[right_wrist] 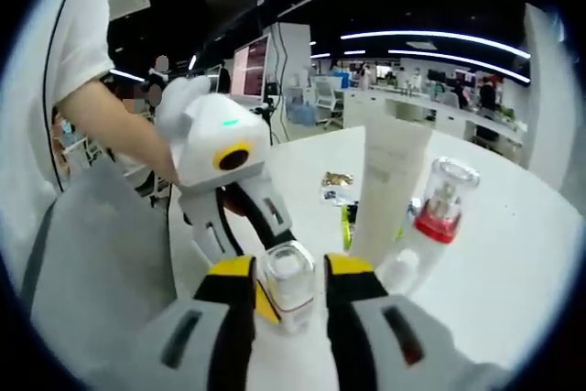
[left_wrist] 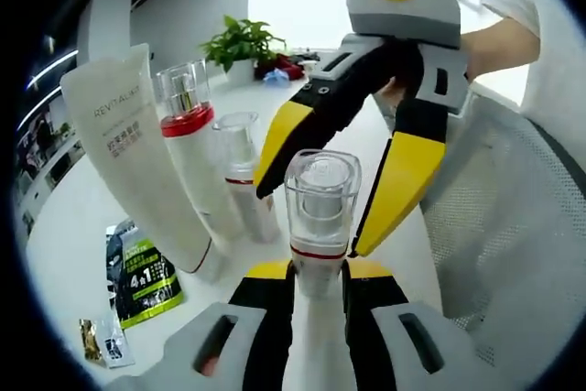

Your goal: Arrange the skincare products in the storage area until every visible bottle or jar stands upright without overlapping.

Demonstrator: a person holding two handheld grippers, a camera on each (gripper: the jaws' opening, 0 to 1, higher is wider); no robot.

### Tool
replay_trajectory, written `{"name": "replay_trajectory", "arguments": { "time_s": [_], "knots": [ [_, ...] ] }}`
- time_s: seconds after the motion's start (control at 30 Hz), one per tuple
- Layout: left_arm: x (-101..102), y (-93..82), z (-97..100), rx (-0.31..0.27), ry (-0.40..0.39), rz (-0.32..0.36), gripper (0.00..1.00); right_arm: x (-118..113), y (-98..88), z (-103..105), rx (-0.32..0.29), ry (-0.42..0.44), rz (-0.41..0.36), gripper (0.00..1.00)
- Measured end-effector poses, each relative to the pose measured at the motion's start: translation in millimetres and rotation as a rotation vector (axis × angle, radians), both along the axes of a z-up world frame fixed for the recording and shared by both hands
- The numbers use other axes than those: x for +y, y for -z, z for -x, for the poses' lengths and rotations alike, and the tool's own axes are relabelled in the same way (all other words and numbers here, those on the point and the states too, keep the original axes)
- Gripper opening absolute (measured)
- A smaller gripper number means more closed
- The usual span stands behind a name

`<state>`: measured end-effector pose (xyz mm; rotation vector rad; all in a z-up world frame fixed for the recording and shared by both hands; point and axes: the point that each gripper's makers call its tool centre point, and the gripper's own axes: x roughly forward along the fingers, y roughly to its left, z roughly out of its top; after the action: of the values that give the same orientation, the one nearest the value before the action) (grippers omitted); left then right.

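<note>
Standing on the table [left_wrist: 82, 217] are three bottles and one tube [left_wrist: 137, 153]; left gripper [left_wrist: 318, 274] clamps one bottle [left_wrist: 320, 212], right gripper [right_wrist: 291, 274] seemingly spread around it.

A white tabletop [left_wrist: 82, 217] carries everything. On it a tall white tube [left_wrist: 137, 153] stands on its cap, just beside a bottle with a red band [left_wrist: 188, 125] and a smaller clear-capped bottle [left_wrist: 240, 157]. A green and black sachet [left_wrist: 142, 276] lies flat near the tube's foot, with a small gold packet [left_wrist: 92, 341] nearer the edge. Farther back stands a potted plant [left_wrist: 240, 43].
</note>
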<state>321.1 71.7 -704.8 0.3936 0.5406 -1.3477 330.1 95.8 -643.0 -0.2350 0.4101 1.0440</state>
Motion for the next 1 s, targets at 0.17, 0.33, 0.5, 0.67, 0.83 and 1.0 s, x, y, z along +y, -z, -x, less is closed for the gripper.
{"name": "replay_trajectory", "arguments": {
  "time_s": [0.17,0.33,0.5,0.67,0.83,1.0],
  "knots": [
    [0,-1.0,-0.1,0.0,0.005,-0.001,0.17,-4,-3.5,-1,-0.002,0.011,-0.009,0.33],
    [-1,-2.0,-3.8,0.0,0.004,0.0,0.17,-11,-9.7,3,-0.002,0.028,-0.022,0.38],
    [-4,-3.5,-8.9,0.0,0.003,0.006,0.17,-19,-6.5,12,0.014,0.04,-0.016,0.4],
    [-5,-4.2,-15.6,0.0,0.005,0.005,0.17,-30,0.6,20,0.038,0.061,-0.004,0.43],
    [-5,-4.6,-23.6,-0.004,-0.003,0.006,0.17,-40,6.0,23,0.058,0.088,0.004,0.46],
    [-5,-5.2,-32.5,-0.003,-0.022,0.011,0.17,-48,10.4,24,0.072,0.119,0.009,0.51]
  ]
}}
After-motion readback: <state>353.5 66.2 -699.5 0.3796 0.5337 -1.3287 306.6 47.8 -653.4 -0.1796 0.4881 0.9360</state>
